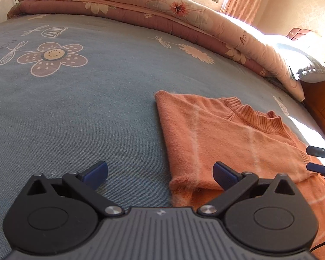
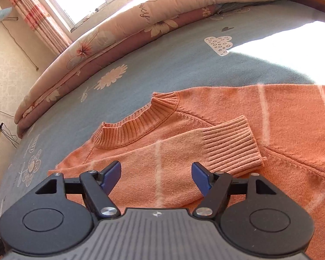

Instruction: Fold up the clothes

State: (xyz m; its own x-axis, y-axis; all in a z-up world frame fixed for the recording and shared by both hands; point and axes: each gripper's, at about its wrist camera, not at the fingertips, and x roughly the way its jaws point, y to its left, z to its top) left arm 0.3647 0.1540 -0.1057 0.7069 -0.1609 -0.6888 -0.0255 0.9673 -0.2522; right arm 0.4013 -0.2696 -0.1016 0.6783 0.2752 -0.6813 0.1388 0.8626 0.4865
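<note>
An orange sweater (image 2: 216, 130) lies flat on the blue flowered bedsheet (image 1: 86, 108), one sleeve (image 2: 205, 151) folded across its chest. Cursive writing on the folded quilt (image 1: 238, 39) behind is too small to read. The left gripper (image 1: 160, 173) and right gripper (image 2: 156, 173) both gape wide, holding nothing.

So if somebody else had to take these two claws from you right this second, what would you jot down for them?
Left claw: open, empty, low over the blue bedsheet at the sweater's folded left edge.
Right claw: open, empty, over the folded-in sleeve.
Orange sweater: flat on the bed, collar toward the rolled quilt.
Done: one sleeve is laid across the chest, its ribbed cuff just below the collar.
Left: the other side looks unfolded and runs out of view; probably fold it in, then fold the body up. Nothing is gripped, so you can start fresh.
</note>
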